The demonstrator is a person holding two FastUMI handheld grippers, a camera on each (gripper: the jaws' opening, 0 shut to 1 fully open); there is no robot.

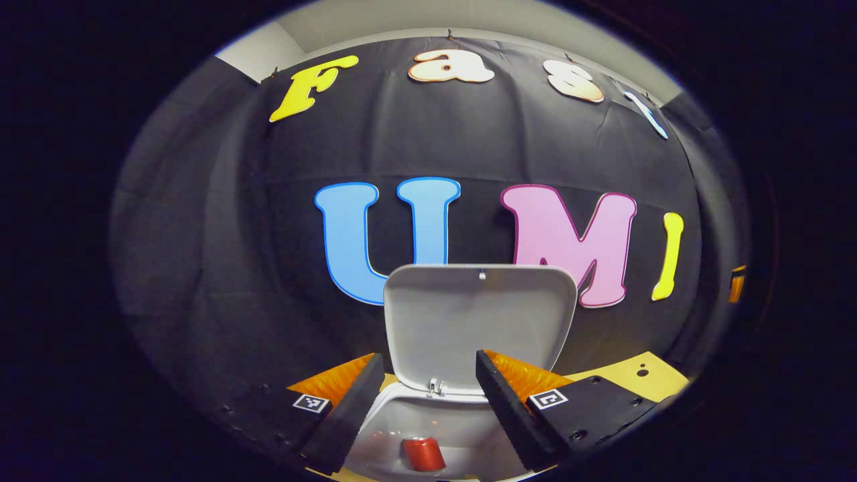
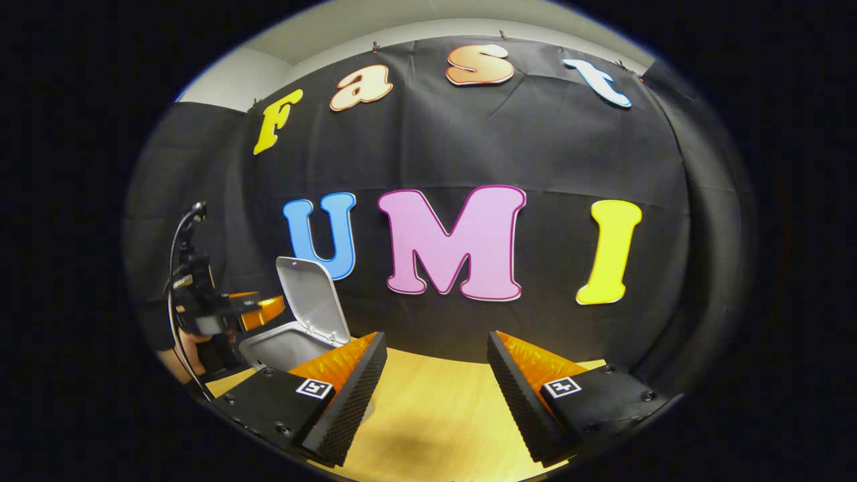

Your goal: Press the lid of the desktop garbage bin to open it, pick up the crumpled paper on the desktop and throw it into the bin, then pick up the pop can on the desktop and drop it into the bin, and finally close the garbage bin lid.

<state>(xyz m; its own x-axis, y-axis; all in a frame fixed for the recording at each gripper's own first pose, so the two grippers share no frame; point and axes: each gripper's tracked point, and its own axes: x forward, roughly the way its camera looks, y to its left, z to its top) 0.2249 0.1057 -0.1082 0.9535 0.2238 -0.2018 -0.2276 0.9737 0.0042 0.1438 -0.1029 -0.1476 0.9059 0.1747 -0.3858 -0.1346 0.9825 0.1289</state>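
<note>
At the bottom centre of the left gripper view, the pop can (image 1: 423, 454) lies inside the garbage bin (image 1: 469, 428), a red shape on the pale inner floor. Just above it the bin's lid (image 1: 479, 321) stands upright on its hinge at the back rim, its grey underside facing the camera in the lower middle of the frame. The left gripper (image 1: 425, 402) hangs over the bin's mouth with its two fingers spread wide apart and nothing between them; the can shows in the gap below. To the lower right of that view, a strip of the wooden table (image 1: 643, 378) shows beyond the bin.

Toward the lower left of the right gripper view, the bin (image 2: 284, 348) appears again with its lid (image 2: 309, 291) raised and tilted back. Just left of it, at the frame's left edge, the left gripper (image 2: 264, 311) sits above the bin's rim, held by a hand (image 2: 181, 358), with a cable arching up above. Across the bottom of that view the right gripper (image 2: 435, 395) has its fingers parted wide, holding nothing, over bare table (image 2: 435, 408). Whether the crumpled paper is in the bin I cannot tell.
</note>
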